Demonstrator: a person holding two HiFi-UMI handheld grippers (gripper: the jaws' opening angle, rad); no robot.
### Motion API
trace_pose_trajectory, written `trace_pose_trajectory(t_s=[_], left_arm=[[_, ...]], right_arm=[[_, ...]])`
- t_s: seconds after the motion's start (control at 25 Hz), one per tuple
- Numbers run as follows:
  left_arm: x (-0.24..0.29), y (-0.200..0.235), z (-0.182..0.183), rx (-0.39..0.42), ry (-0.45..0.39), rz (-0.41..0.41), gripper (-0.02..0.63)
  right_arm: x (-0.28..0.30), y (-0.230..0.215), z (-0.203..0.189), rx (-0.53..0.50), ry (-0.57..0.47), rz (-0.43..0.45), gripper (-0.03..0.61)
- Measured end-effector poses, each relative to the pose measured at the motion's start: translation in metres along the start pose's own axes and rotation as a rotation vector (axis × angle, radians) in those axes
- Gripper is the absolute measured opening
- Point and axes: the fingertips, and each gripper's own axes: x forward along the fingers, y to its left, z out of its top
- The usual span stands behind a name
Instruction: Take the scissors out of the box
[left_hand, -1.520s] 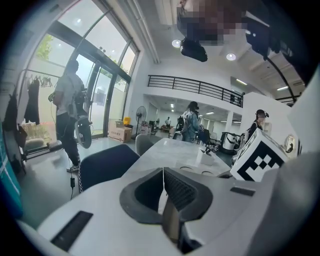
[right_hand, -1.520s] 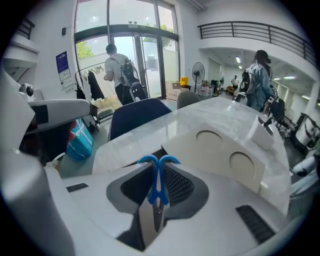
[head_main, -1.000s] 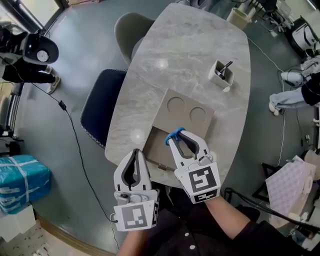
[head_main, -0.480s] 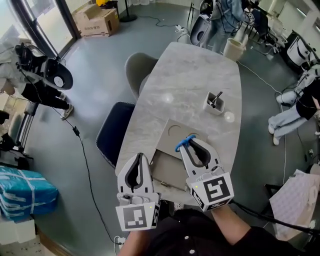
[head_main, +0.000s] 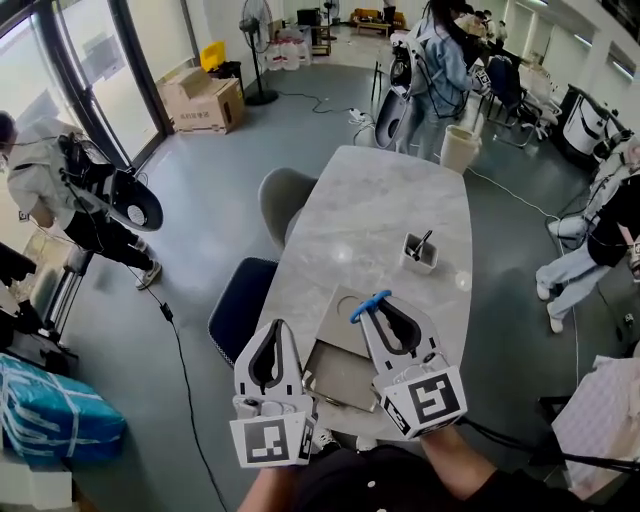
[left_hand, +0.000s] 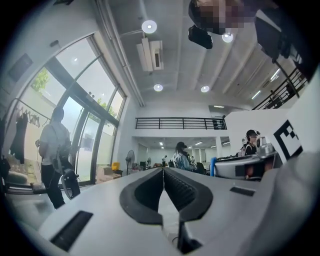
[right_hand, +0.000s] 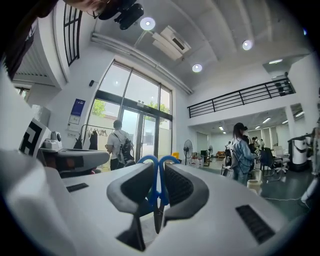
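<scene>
The scissors (right_hand: 150, 161) are held in the right hand-held gripper (right_hand: 160, 166). In the right gripper view its jaws are seen closed part-way onto the blue handles. The two loops stick out beyond the jaw tips, and the dark blade runs back between the ribbed pads towards the camera. In the head view this hand-held gripper (head_main: 373, 303) is seen raised over the box (head_main: 335, 375). The blue loops show at its tip above the far side of the box, over the folded-back lid (head_main: 343, 318). The scissors are thus held up clear of the box.

The left hand-held gripper (left_hand: 163, 170) is seen fully closed in the left gripper view. Its pads meet along one line and nothing is caught between them. In the head view it (head_main: 277, 326) is held over the left edge of the box, beside the right one and apart from it.

The box lies open at the near end of the desk (head_main: 380, 200). Beyond the box a white pen holder (head_main: 419, 252) stands on the desk with a dark pen in it. Just left of the box a dark blue chair (head_main: 240, 305) is drawn up to the desk edge. A grey chair (head_main: 285, 200) is placed farther beyond the box on the same side. Well beyond the box, people are seen standing on the grey floor.
</scene>
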Motion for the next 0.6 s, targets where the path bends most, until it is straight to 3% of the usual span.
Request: trace_pose_trajectory(t_s=[0.36, 0.6], left_arm=[[-0.008, -0.004, 0.023, 0.041, -0.083, -0.008, 0.017], [-0.011, -0.010, 0.023, 0.039, -0.089, -0.015, 0.017]], right_arm=[[-0.017, -0.004, 0.018, 0.003, -0.060, -0.034, 0.067], [-0.024, -0.004, 0.018, -0.007, -0.061, -0.039, 0.068]])
